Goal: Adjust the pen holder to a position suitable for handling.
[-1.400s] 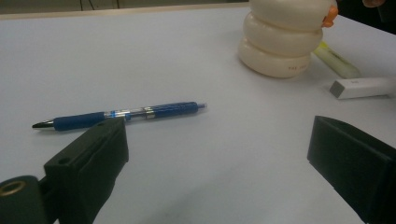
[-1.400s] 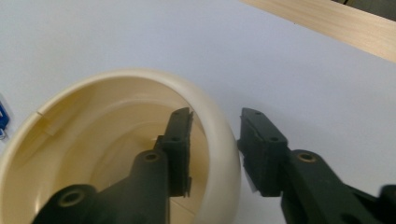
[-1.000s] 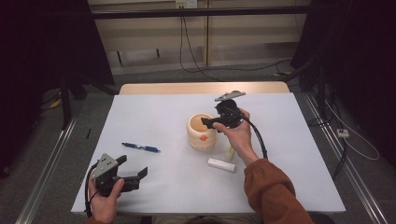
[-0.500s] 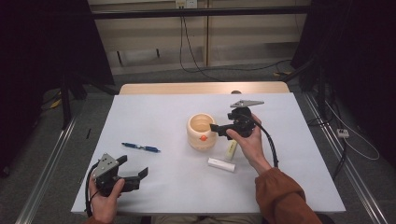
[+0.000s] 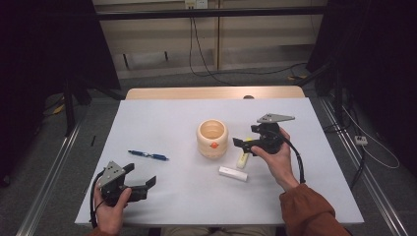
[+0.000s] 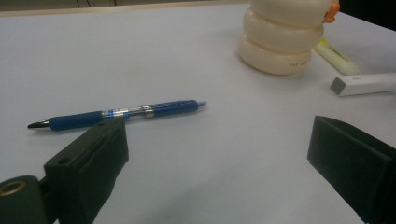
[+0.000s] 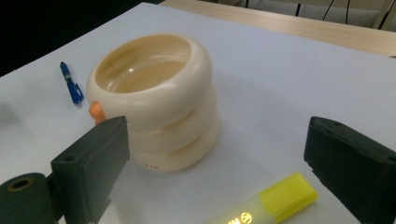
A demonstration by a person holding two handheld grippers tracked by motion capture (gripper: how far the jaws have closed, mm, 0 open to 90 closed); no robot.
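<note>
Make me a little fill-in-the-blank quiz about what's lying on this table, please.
1. The pen left of the cream holder is ____ in colour.
2. The highlighter below the right gripper has a ____ cap.
3. The right gripper's jaws are ____, with nothing between them.
4. The small knob on the holder's side is ____.

Missing words: blue; yellow; open; orange

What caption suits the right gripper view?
Open right gripper above a yellow highlighter, beside a cream ringed cup.
</note>
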